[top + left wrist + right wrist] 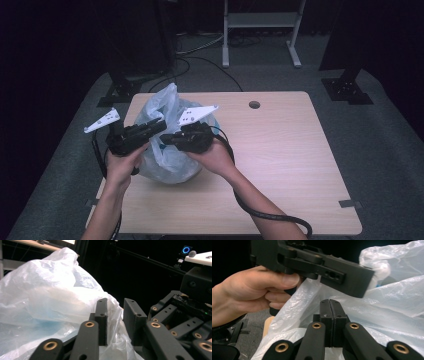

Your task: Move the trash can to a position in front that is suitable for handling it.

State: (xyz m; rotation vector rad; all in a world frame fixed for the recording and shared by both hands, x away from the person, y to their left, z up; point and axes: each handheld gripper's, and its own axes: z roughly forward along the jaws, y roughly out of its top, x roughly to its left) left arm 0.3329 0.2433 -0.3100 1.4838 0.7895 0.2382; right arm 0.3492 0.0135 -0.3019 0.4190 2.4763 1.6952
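Note:
A translucent white-blue plastic bag (170, 162) stands on the left part of the wooden table (285, 155). Both hands hold grippers over its top. My left gripper (161, 125) points right across the bag; in the left gripper view its jaws (116, 313) stand apart, with loose bag film (50, 302) lying between them, unpressed. My right gripper (164, 140) points left just below it. In the right gripper view its jaws (329, 307) are pressed together on thin film at the bag's top (397, 302). The person's left hand (249, 295) is close above.
A round cable hole (254, 105) sits near the table's far edge. Behind the table are a white metal frame (260, 20), floor cables (200, 50) and black stand feet (347, 90). The right gripper's cable (270, 215) runs off the front edge.

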